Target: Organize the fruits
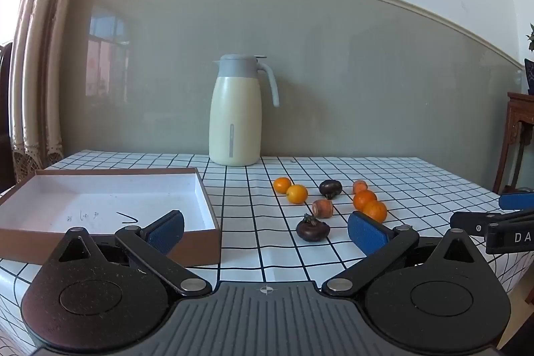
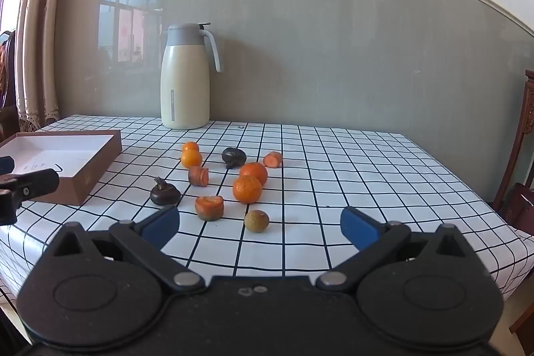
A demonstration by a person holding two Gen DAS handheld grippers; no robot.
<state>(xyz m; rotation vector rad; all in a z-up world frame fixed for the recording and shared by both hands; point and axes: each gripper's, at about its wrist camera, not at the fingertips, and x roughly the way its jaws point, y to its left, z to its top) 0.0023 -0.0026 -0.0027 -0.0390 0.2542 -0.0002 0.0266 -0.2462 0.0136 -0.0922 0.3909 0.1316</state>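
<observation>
Both my tongs hang above the near edge of the checked tablecloth (image 2: 333,155), tilted a little downward, so that each camera looks over the whole spread. My left gripper (image 1: 265,231) stands with its blue pads as wide apart as they go and nothing between them; my right gripper (image 2: 260,224) is likewise spread wide and empty. I judge that this is the opening of the task: no fruit has yet been lifted, and the shallow brown box (image 1: 208,202) with its white floor lies empty at the left, well apart from the fruit, presumably as the place where the fruit belongs. The fruit lies loose in a cluster at mid-table: two small oranges (image 2: 191,155) touching at the back, two larger oranges (image 2: 250,182) touching toward the right, two dark mangosteens (image 2: 165,193), three stubby carrot pieces (image 2: 209,207), and one small brownish round fruit (image 2: 256,221) nearest my right tongs. A cream thermos jug (image 2: 185,82) stands against the wall behind, clear of the work. In the left view my own right pad hides part of the cluster, so the nearest carrot piece and the brownish fruit do not show there. Faint pen marks on the box floor cannot be read. The small fruit's kind I cannot settle, and a tiny speck beside the jug is too small to name.
</observation>
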